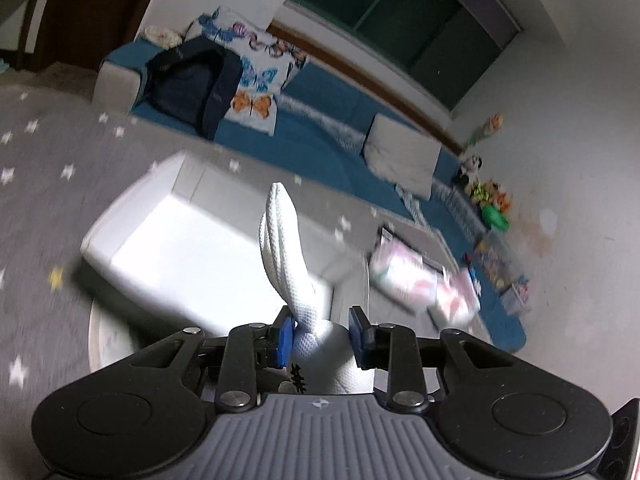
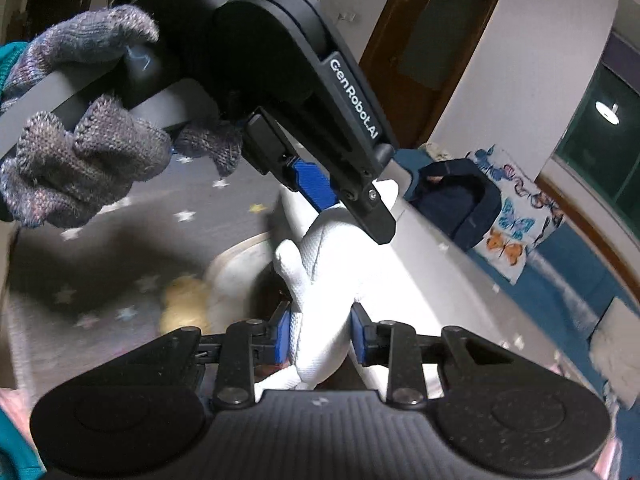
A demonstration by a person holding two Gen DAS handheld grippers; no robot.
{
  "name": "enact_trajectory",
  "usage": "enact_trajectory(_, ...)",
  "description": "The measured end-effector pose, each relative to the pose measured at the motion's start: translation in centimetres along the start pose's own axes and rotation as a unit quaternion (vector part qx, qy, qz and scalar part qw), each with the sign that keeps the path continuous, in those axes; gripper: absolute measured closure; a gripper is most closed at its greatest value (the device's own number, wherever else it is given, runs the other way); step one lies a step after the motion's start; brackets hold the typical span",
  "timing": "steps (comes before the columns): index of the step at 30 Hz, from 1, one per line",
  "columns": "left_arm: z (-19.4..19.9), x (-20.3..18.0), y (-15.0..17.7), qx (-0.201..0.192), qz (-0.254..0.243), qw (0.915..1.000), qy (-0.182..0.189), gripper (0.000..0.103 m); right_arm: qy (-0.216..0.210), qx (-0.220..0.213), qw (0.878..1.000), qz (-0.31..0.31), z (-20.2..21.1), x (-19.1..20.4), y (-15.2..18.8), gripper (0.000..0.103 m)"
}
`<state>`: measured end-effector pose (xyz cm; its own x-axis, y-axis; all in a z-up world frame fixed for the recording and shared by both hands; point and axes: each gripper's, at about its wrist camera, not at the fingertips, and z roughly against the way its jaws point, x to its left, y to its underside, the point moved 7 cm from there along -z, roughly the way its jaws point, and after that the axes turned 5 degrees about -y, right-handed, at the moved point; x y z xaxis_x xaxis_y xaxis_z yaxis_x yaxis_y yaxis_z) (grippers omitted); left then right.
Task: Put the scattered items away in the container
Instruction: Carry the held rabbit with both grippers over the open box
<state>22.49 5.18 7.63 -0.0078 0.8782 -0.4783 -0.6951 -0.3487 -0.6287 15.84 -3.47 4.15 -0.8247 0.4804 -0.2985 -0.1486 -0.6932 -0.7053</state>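
Observation:
A white waffle-textured cloth (image 1: 282, 248) rises twisted from my left gripper (image 1: 320, 334), whose blue pads are shut on its lower end. Behind it lies a white open box (image 1: 160, 248) on the grey star rug. In the right wrist view my right gripper (image 2: 320, 338) is shut on the same cloth (image 2: 320, 276). Above it the left gripper (image 2: 352, 204), held by a knit-gloved hand (image 2: 80, 160), pinches the cloth's other end. The cloth hangs stretched between the two grippers, over the white box (image 2: 420, 280). The picture is blurred by motion.
A blue mat (image 1: 320, 148) carries a dark backpack (image 1: 188, 84), a butterfly pillow (image 1: 260, 76) and a white cushion (image 1: 400, 156). Toys (image 1: 488, 200) line the wall, and pink packages (image 1: 420, 280) lie right of the box. A yellowish object (image 2: 184, 300) lies on the rug.

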Motion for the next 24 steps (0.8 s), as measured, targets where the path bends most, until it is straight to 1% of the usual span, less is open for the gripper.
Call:
enact_trajectory(4, -2.3, 0.4, -2.8, -0.016, 0.014, 0.9997, 0.01, 0.071, 0.011, 0.004, 1.0, 0.008, -2.3, -3.1, -1.4, 0.073)
enact_trajectory(8, -5.7, 1.4, -4.3, -0.019, 0.031, 0.9993, 0.009, 0.071, 0.013, 0.023, 0.999, 0.019, -5.5, -5.8, -1.8, 0.073)
enact_trajectory(12, -9.2, 3.3, -4.5, -0.005, 0.056, 0.9984, 0.004, 0.072, 0.006, 0.055, 0.998, 0.038, -9.3, -7.2, -0.7, 0.073)
enact_trajectory(16, -11.7, 5.3, -4.2, 0.009, 0.09, 0.9959, 0.003, 0.073, -0.002, 0.083, 0.995, 0.05, -12.7, -8.2, 0.6, 0.073)
enact_trajectory(18, -12.6, 6.1, -4.0, 0.011, 0.105, 0.9944, 0.005, 0.073, -0.006, 0.095, 0.994, 0.058, -14.1, -8.5, 1.1, 0.073)
enact_trajectory(21, -13.5, 6.7, -3.5, 0.014, 0.113, 0.9935, 0.0, 0.073, -0.013, 0.111, 0.992, 0.066, -15.6, -9.0, 1.8, 0.073)
enact_trajectory(23, -13.8, 7.0, -3.2, 0.021, 0.117, 0.9929, -0.008, 0.073, -0.022, 0.121, 0.99, 0.066, -16.4, -9.2, 2.4, 0.072)
enact_trajectory(24, -13.9, 7.1, -3.0, 0.023, 0.118, 0.9926, -0.012, 0.073, -0.023, 0.123, 0.99, 0.065, -16.7, -9.4, 2.6, 0.069)
